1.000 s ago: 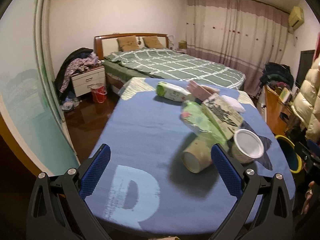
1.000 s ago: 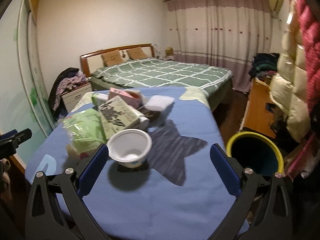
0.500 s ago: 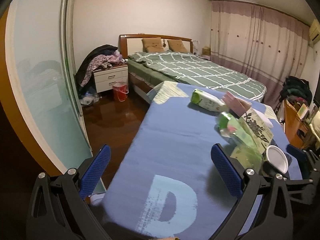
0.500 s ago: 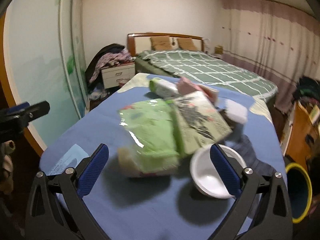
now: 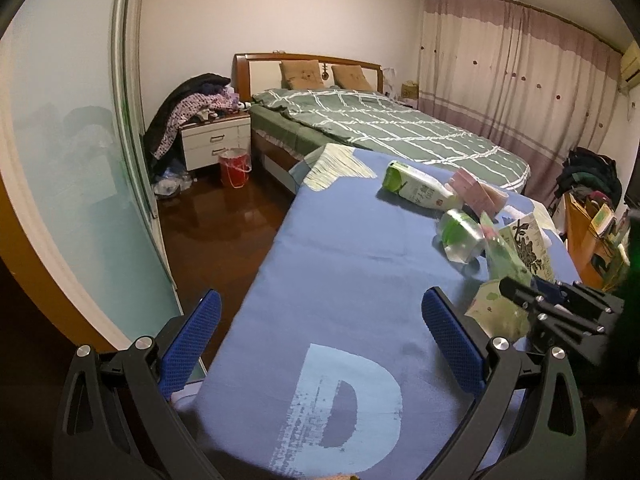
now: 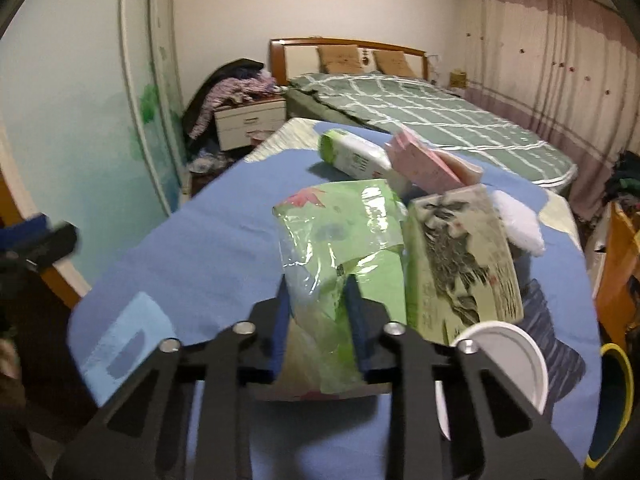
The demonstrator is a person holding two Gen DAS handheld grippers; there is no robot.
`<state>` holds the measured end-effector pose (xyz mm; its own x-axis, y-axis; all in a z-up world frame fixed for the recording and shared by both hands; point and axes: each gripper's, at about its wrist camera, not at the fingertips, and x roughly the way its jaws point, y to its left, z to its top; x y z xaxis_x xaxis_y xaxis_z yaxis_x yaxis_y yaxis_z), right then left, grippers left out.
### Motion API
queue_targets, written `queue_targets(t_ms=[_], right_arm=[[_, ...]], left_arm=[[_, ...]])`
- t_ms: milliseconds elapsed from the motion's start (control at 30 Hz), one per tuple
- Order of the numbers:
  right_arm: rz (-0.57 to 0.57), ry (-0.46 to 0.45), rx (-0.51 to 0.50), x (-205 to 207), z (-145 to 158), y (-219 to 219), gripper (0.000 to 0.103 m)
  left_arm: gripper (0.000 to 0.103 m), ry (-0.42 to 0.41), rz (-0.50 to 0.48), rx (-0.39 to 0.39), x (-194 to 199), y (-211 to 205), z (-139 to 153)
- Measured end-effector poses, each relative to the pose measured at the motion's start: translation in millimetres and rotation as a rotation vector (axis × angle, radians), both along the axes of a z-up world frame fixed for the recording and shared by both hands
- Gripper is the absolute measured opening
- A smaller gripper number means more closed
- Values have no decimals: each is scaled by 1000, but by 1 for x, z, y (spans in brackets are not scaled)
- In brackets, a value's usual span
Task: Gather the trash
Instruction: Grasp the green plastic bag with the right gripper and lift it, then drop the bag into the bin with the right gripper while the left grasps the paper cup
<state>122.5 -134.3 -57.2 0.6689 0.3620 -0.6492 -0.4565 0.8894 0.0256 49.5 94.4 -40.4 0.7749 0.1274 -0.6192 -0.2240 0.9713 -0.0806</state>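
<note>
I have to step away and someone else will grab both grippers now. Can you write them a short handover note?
Right gripper: shut on the green plastic wrapper, at the near end of the trash pile.
Left gripper: open, holding nothing, over the bare blue cloth.
On the table: green-and-white carton, pink packet, printed box, white bowl, white wad.
Yellow-rimmed bin stands on the floor to the right.
Done: the wrapper is gripped. Left: drop it in the bin, presumably, then collect the rest.
</note>
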Motion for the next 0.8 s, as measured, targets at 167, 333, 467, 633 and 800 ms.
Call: queue_targets(t_ms=[167, 333, 467, 633, 800], right_arm=[[57, -25, 63, -15, 22, -4, 13], [96, -86, 102, -32, 55, -10, 12], [83, -117, 126, -37, 73, -23, 12], [-10, -170, 161, -43, 91, -66, 12], [-208, -234, 139, -46, 98, -132, 12]], left_arm=[[99, 9, -12, 0, 3, -6, -2], [99, 8, -33, -11, 5, -10, -2], [99, 12, -74, -12, 7, -22, -4], [99, 40, -137, -28, 16, -43, -12], [99, 62, -199, -11, 24, -82, -21]])
